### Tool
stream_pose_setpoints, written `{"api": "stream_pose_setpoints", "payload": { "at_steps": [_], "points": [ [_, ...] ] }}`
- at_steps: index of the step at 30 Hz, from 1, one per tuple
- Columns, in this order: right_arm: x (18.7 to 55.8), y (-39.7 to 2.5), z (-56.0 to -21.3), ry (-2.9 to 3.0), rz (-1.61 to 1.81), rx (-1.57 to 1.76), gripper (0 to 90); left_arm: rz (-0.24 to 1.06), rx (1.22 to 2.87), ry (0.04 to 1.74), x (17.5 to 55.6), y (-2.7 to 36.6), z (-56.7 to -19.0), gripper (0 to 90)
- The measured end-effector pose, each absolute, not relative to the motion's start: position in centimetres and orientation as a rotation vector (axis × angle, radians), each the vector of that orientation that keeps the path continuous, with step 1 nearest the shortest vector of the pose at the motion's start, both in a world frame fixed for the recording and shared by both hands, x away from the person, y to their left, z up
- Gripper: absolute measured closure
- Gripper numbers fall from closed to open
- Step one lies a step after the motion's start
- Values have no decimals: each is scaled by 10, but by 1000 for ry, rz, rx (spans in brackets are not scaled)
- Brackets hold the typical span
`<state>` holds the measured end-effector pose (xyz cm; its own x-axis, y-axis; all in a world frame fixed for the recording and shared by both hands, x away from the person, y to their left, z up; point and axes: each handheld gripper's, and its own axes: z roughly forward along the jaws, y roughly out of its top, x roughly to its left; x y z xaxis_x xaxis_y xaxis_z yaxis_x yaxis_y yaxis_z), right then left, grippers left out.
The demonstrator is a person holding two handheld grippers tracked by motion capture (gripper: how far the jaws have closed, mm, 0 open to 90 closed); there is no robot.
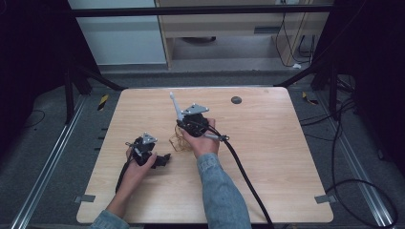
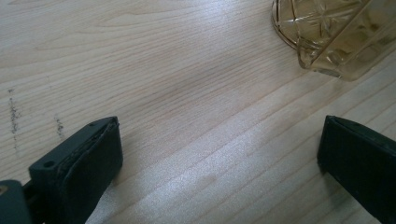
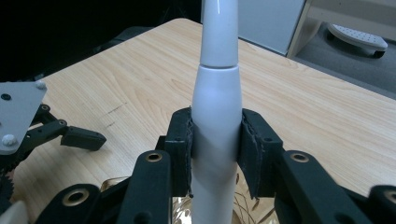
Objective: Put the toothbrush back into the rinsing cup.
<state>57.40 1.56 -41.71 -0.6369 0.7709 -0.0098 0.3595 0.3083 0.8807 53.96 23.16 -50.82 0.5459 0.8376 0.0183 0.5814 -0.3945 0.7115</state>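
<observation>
A slim white handle, round and tapering upward with a seam partway up, stands upright, clamped between the right gripper's jaws with both pads pressed on its sides. Its thin top rises well above the jaws. A clear amber cut-glass cup lies just below those jaws on the desk, ahead of the left gripper's spread jaws, apart from them.
</observation>
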Motion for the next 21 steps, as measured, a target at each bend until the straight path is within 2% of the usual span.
{"api": "stream_pose_setpoints", "payload": {
  "at_steps": [21],
  "points": [
    [575, 17, -424, 2182, 1244, 1022, 664, 499, 2121, 1139, 540, 232, -508, 0]
  ]
}}
